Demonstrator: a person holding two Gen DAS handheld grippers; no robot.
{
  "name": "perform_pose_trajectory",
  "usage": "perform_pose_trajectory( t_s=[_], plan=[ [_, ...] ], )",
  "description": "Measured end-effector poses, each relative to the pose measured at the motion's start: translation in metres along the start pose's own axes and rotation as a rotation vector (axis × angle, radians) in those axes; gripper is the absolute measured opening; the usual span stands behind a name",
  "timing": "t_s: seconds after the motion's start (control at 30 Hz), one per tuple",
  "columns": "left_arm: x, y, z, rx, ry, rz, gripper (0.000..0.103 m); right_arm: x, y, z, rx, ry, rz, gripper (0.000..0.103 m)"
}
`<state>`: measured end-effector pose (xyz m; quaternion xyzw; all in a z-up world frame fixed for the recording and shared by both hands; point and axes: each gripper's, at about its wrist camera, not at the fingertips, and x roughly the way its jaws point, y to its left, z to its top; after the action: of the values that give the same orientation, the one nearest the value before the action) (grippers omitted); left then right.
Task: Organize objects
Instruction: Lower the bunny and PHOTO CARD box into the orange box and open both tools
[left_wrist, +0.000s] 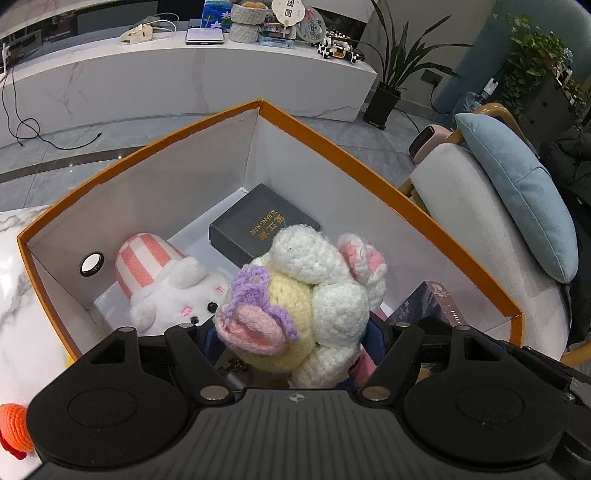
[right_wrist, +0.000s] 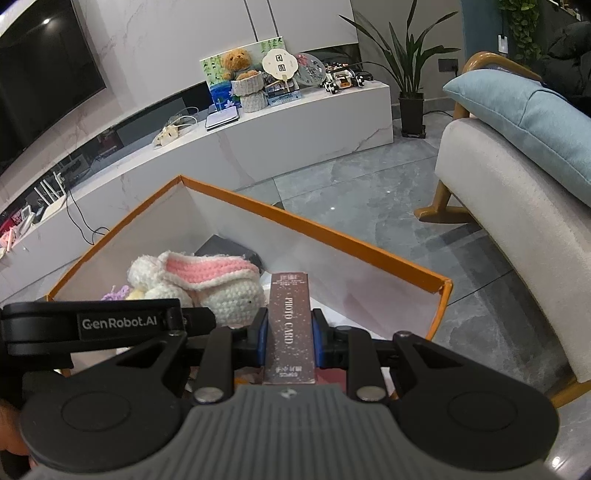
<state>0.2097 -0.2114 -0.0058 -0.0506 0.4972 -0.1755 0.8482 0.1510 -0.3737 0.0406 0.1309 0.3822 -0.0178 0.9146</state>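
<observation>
An orange box (left_wrist: 369, 158) with white inner walls lies open on a marble table. Inside it are a black box with gold lettering (left_wrist: 258, 221) and a white plush bunny with a pink-striped hat (left_wrist: 173, 291). My left gripper (left_wrist: 291, 332) hangs over the box, shut on a crocheted yellow-and-white toy (left_wrist: 317, 280) with pink ears and a purple bow. The right wrist view shows the same toy (right_wrist: 221, 288) beside the left gripper's black body. My right gripper (right_wrist: 290, 332) is shut on a maroon photo card box (right_wrist: 291, 325), upright over the orange box's (right_wrist: 332, 236) near side.
A grey armchair (right_wrist: 509, 206) with a blue cushion (right_wrist: 524, 122) stands right of the box. A white marble TV cabinet (right_wrist: 295, 129) with clutter and a potted plant (right_wrist: 410, 99) lie beyond. An orange crocheted item (left_wrist: 13, 428) sits on the marble table (left_wrist: 22, 295) at lower left.
</observation>
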Motion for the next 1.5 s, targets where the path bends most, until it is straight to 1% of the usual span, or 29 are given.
perform_pose_trajectory(
  t_s=[0.1,0.17,0.23,0.33,0.43,0.57,0.63,0.73,0.8,0.9,1.0,1.03,1.07,1.1,1.13,1.17,1.2,1.3,1.4,1.5],
  plan=[
    [0.001,0.001,0.001,-0.013,0.005,-0.011,0.085,0.0,-0.001,0.001,0.007,-0.009,-0.014,0.028],
    [0.0,0.003,0.002,-0.025,0.006,-0.014,0.085,-0.002,-0.003,0.002,0.02,-0.02,-0.027,0.042],
    [0.0,0.003,0.002,-0.037,0.0,-0.023,0.086,-0.004,-0.007,0.003,0.038,-0.04,-0.031,0.047],
    [-0.004,0.005,-0.001,-0.053,-0.02,-0.042,0.087,-0.006,-0.01,0.005,0.054,-0.047,-0.029,0.047],
    [-0.006,0.007,-0.001,-0.062,-0.037,-0.041,0.087,-0.007,-0.011,0.006,0.057,-0.051,-0.029,0.047],
    [-0.02,0.013,-0.002,-0.094,-0.122,-0.003,0.087,-0.008,-0.011,0.008,0.064,-0.059,-0.025,0.048],
    [-0.023,0.014,-0.001,-0.079,-0.136,0.005,0.087,-0.009,-0.011,0.009,0.07,-0.065,-0.024,0.049],
    [-0.03,0.014,-0.001,-0.041,-0.181,0.068,0.087,-0.009,-0.011,0.009,0.074,-0.065,-0.021,0.049],
    [-0.034,0.015,0.001,-0.041,-0.202,0.083,0.087,-0.008,-0.011,0.009,0.072,-0.064,-0.019,0.049],
    [-0.035,0.018,0.007,-0.048,-0.193,0.078,0.088,-0.008,-0.01,0.009,0.071,-0.066,-0.014,0.049],
    [-0.035,0.015,0.011,-0.021,-0.189,0.083,0.089,-0.008,-0.008,0.009,0.068,-0.064,-0.008,0.049],
    [-0.036,0.014,0.012,-0.017,-0.205,0.069,0.089,-0.008,-0.008,0.008,0.066,-0.063,-0.005,0.049],
    [-0.041,0.015,0.012,-0.021,-0.228,0.038,0.09,-0.008,-0.007,0.008,0.065,-0.063,-0.003,0.049],
    [-0.045,0.016,0.014,-0.032,-0.245,-0.004,0.096,-0.009,-0.007,0.008,0.062,-0.063,-0.001,0.049],
    [-0.048,0.017,0.015,-0.043,-0.253,-0.03,0.099,-0.009,-0.006,0.008,0.061,-0.062,0.001,0.049],
    [-0.051,0.018,0.017,-0.053,-0.266,-0.045,0.099,-0.009,-0.006,0.008,0.059,-0.062,0.003,0.049],
    [-0.055,0.018,0.018,-0.058,-0.281,-0.045,0.099,-0.009,-0.005,0.008,0.058,-0.062,0.004,0.049],
    [-0.063,0.018,0.02,-0.04,-0.318,-0.014,0.099,-0.01,-0.004,0.007,0.056,-0.061,0.007,0.049],
    [-0.07,0.021,0.017,-0.015,-0.337,0.006,0.099,-0.011,-0.005,0.008,0.06,-0.064,0.011,0.049],
    [-0.078,0.028,0.013,-0.011,-0.352,0.018,0.099,-0.012,-0.006,0.009,0.071,-0.067,0.013,0.049]
  ],
)
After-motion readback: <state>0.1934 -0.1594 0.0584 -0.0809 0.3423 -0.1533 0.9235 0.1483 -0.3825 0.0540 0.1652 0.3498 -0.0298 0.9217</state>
